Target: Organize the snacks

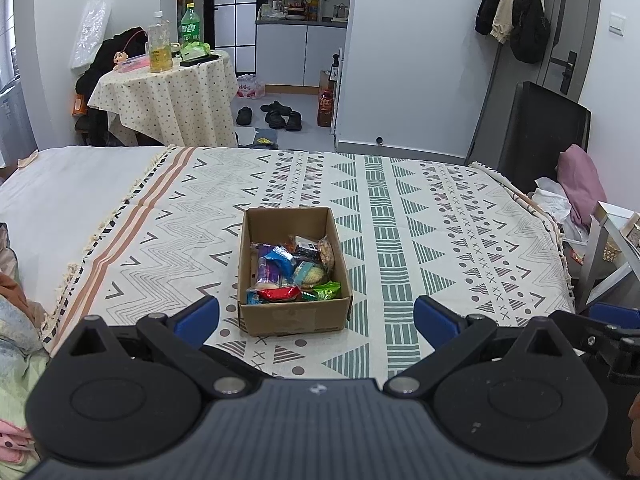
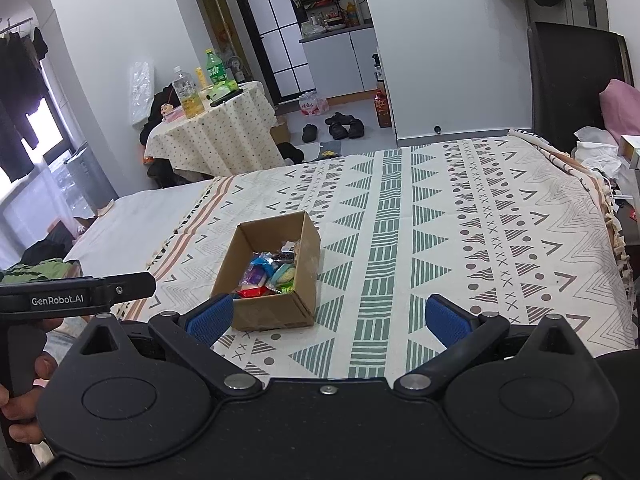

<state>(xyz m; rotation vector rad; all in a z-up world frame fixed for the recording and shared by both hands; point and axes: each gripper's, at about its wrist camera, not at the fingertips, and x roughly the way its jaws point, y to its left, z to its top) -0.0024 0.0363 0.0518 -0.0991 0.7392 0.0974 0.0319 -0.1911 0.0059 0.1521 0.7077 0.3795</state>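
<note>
On the patterned blanket (image 1: 400,208) covering the bed sits the cardboard box (image 1: 294,314), open-topped, w/ the snacks (image 1: 294,270) piled loose inside, mostly toward the near end. No packets visible outside the box, so the sorting looks done or close to it.

Left gripper (image 1: 316,320) hovers just short of the box's near wall, fingers spread wide, nothing btwn them. Right gripper (image 2: 329,318) is the same: fingers wide apart, empty, box just ahead and to its left.

Risks, as I judge them:
- Box rests on soft bedding, so a push on the near wall could tip or slide it rather than let a finger in.
- Packets are slick and overlapping; a pinch may catch two, or a wrapper corner only, and drop it.
- The two grippers are close together; both reaching in at once could clash.
- Thin cardboard wall could fold if clamped.
</note>
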